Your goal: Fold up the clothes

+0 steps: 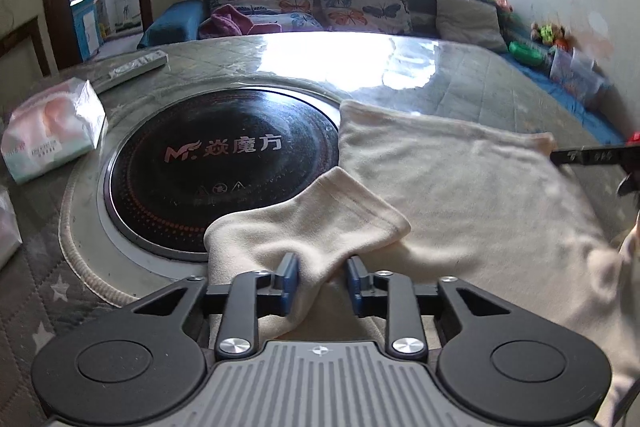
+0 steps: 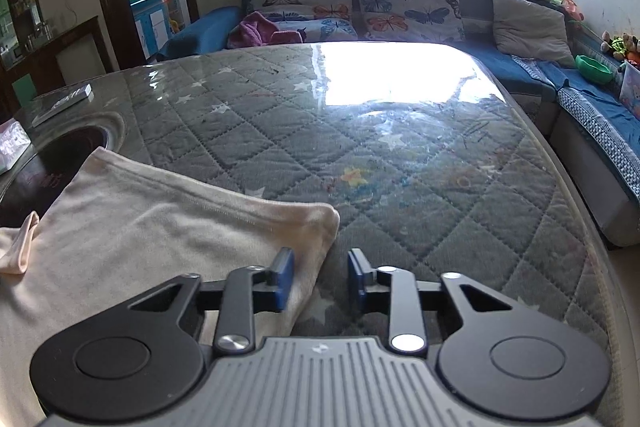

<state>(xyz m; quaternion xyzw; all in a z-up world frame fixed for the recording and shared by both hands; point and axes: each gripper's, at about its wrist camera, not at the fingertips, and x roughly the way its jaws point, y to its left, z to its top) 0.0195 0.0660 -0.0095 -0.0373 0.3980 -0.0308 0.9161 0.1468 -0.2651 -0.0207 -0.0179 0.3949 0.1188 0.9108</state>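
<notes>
A cream garment (image 1: 460, 195) lies flat on the quilted table, its far hem toward the sofa; it also shows in the right wrist view (image 2: 132, 235). One cream sleeve (image 1: 316, 215) is folded in over the stove edge. My left gripper (image 1: 322, 273) is open, its blue pads (image 1: 289, 273) either side of the sleeve's bunched base, with cloth between them. My right gripper (image 2: 320, 273) is open over the garment's right edge; its left pad (image 2: 285, 271) is above cloth, the right one above the bare table. Its tip shows at the right edge of the left wrist view (image 1: 592, 157).
A round black induction stove (image 1: 216, 167) is set in the table left of the garment. A tissue pack (image 1: 52, 135) and a remote (image 1: 136, 65) lie at the far left. A sofa with butterfly cushions (image 2: 408, 5) borders the far side. The quilted table (image 2: 400, 155) stretches right.
</notes>
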